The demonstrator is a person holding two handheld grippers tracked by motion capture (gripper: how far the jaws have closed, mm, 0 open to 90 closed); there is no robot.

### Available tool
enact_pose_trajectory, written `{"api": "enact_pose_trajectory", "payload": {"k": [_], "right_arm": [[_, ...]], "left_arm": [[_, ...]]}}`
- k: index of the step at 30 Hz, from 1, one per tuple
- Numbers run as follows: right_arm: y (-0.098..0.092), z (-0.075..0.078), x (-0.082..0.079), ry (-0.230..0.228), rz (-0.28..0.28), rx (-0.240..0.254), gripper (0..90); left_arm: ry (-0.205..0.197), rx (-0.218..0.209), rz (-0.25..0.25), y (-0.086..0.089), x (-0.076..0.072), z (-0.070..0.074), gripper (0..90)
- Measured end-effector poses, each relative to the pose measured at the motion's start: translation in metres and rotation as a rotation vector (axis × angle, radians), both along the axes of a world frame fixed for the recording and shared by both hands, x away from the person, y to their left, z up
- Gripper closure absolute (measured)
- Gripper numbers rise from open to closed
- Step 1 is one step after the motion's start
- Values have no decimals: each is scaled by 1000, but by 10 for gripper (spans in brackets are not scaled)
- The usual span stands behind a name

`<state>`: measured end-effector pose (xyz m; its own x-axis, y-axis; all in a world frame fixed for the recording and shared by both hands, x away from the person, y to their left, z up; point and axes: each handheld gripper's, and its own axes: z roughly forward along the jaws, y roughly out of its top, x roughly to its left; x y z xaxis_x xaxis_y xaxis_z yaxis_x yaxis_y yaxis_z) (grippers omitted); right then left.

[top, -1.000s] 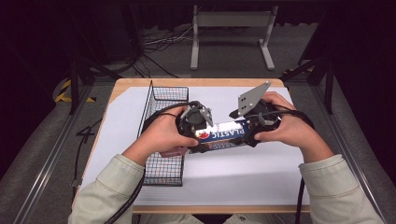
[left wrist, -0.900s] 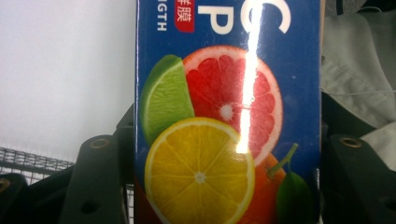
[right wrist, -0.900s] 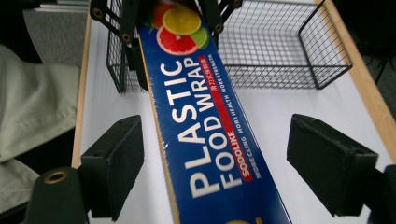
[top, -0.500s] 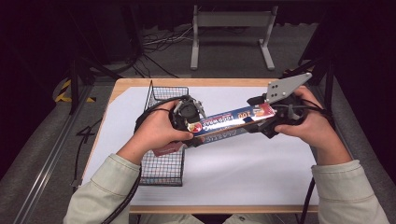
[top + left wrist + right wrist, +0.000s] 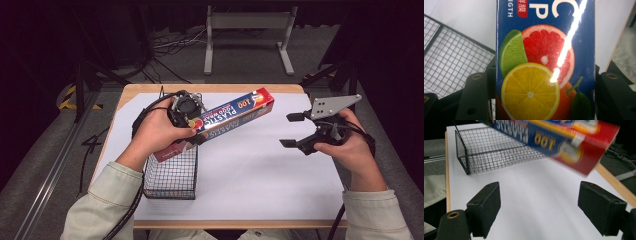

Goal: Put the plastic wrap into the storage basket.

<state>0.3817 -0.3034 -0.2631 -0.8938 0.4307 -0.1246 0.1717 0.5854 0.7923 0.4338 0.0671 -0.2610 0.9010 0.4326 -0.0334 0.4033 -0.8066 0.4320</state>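
White-covered desk [image 5: 250, 175], item one: your left gripper [image 5: 186, 111] has its fingers clamped on the wrap box [image 5: 225, 117], held tilted over the basket [image 5: 170, 175]; right gripper [image 5: 300, 131] wide, empty; next, probably lower it in.

Blue-and-red plastic wrap box [image 5: 220, 122] tilted above the table, seemingly unopened.

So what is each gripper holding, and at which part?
The left gripper clamps the plastic wrap box across its sides near the lower end; the right gripper is open and holds nothing.
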Motion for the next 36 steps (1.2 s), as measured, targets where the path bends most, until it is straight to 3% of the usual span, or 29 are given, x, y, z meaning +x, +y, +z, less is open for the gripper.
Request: {"api": "enact_pose_trajectory", "payload": {"k": [5,9,15,22,25,27,31,36], "right_arm": [[-7,-24,3,63,-50,4,218],[-7,-38,4,95,-45,36,218],[-4,-50,7,139,-27,88,228],[4,-49,4,140,-19,60,228],[6,-51,4,140,-31,40,231],[7,-52,4,138,-38,20,234],[10,-52,3,134,-39,8,238],[10,-54,3,124,-50,-14,238]], "left_arm": [[-11,-5,104,5,8,3,402],[-4,-19,180,5,16,3,403],[-5,-32,244,4,24,2,402],[28,-36,334,6,30,-2,402],[9,-54,376,7,31,-2,401],[29,-79,416,9,32,-3,401],[53,-87,468,12,33,-6,401],[-5,-87,503,14,32,-8,400]]}}
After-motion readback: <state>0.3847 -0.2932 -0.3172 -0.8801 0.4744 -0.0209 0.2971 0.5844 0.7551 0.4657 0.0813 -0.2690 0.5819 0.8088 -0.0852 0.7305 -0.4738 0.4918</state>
